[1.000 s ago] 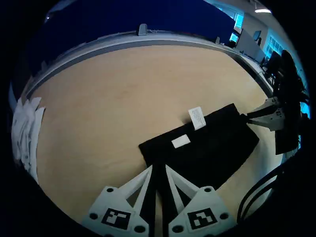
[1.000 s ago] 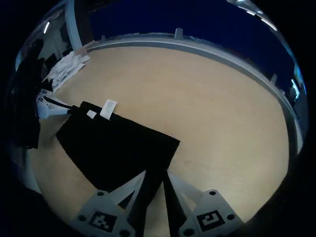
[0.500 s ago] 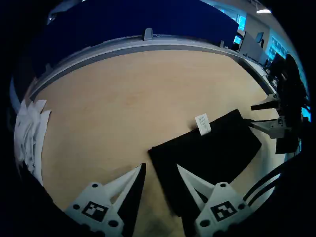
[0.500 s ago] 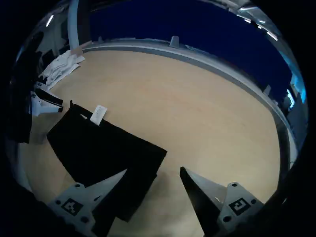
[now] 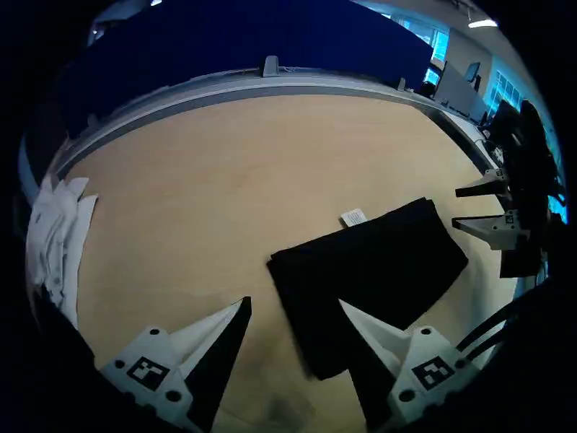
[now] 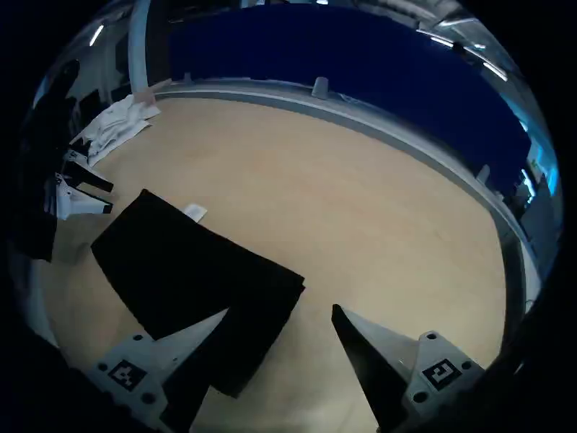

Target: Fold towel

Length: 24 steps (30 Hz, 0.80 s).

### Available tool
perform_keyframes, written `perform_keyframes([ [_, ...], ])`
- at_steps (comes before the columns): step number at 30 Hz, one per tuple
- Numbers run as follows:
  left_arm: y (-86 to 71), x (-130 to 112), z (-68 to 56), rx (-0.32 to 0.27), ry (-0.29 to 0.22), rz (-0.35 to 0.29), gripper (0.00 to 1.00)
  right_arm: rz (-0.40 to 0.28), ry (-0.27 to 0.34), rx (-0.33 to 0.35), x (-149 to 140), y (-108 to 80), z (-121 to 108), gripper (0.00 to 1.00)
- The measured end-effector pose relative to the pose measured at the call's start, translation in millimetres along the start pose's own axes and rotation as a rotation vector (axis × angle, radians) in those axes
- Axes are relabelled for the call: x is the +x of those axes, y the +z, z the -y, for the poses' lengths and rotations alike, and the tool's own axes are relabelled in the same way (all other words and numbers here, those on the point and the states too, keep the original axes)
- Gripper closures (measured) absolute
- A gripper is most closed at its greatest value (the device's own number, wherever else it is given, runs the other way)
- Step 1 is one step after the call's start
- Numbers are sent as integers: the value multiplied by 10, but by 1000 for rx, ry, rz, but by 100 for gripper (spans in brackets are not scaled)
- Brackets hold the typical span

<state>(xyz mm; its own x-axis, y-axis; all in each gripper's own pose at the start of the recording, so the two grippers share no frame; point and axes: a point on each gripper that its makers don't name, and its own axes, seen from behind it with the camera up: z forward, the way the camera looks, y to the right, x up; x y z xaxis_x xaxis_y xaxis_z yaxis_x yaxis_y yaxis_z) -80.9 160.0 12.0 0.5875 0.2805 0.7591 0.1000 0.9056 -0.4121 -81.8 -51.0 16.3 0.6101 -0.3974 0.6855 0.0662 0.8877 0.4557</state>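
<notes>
We see black towel (image 5: pixel 368 270) lying flat, folded into layered rectangle, lower centre of wooden table (image 5: pixel 216 180); white tag (image 5: pixel 354 216) at far edge. Left gripper (image 5: pixel 293 302), right gripper (image 6: pixel 279 309): fingers apart, gripping nothing. We judge folding largely done; possibly one fold left.

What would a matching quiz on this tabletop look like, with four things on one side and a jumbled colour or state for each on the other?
Things:
1. towel
2. tag
3. table
4. left gripper

Descriptions:
A. pale wood
B. open, holding nothing
C. black, lying folded and flat
D. small, white, at the towel's far edge

Pairs: 1-C, 2-D, 3-A, 4-B
</notes>
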Motion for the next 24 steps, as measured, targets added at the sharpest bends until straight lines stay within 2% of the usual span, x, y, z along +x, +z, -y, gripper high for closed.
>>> perform_keyframes([
  [6, -110, -149, -53, -3, 1, 10, 15, 8, 5, 9, -149, -106, 72, 0],
  [10, -184, -272, -91, -4, 0, 21, 15, 9, 11, 12, -245, -169, 111, 0],
  [14, -255, -392, -131, -6, -2, 30, 9, 11, 15, 15, -326, -230, 140, 0],
  [24, -372, -529, -155, 11, -26, 29, 7, 12, -1, 35, -439, -331, 209, 0],
])
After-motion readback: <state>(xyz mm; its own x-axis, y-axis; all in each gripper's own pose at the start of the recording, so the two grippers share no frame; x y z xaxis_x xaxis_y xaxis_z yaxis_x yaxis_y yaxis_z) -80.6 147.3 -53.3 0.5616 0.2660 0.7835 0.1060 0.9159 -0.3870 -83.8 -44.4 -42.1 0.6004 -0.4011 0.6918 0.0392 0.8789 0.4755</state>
